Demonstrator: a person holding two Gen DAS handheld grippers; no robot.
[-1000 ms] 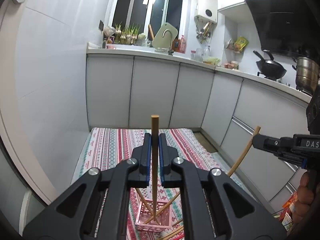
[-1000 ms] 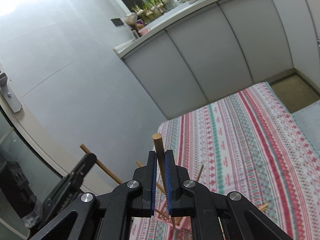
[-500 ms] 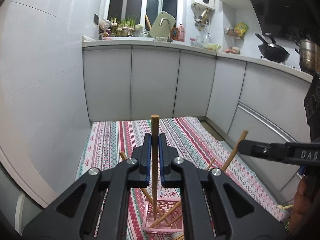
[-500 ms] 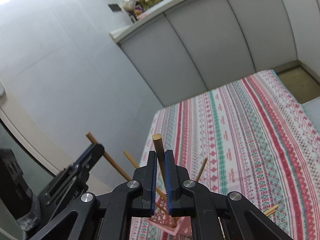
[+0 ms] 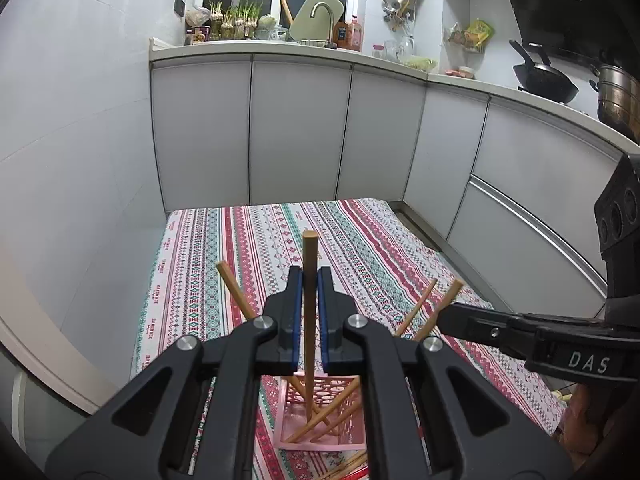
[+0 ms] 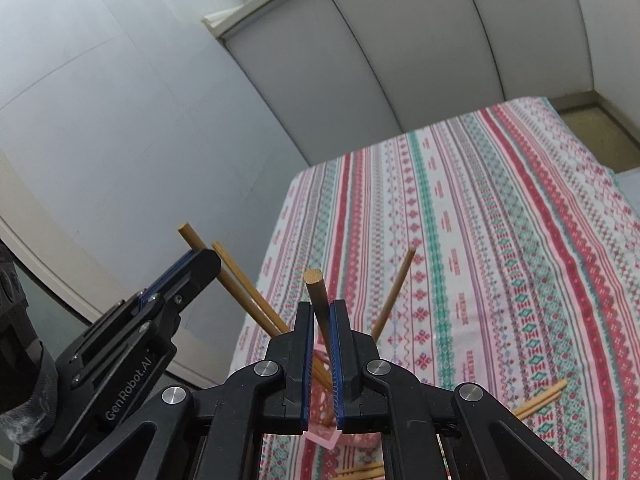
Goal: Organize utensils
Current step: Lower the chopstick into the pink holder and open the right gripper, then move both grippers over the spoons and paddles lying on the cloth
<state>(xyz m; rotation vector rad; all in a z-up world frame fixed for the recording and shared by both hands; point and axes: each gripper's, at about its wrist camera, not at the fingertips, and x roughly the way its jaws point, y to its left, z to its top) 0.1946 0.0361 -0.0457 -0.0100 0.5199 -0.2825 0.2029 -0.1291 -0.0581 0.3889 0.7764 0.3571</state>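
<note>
Left claw [image 5: 309, 280] first: we have it clenched on a long round wooden chopstick [image 5: 308, 252], upright, its lower end down inside the pink perforated plastic basket [image 5: 320, 444]. Right claw [image 6: 321, 312] is clamped on a second wooden chopstick [image 6: 316, 286], tilted slightly, reaching toward that same basket [image 6: 320, 438]. We see other wooden chopsticks leaning in the basket [image 5: 416, 308], fanning outward. We spot a few loose wooden chopsticks [image 6: 540, 398] lying on the striped red, green and white patterned cloth [image 6: 480, 220] covering the worktop, near the basket.
</note>
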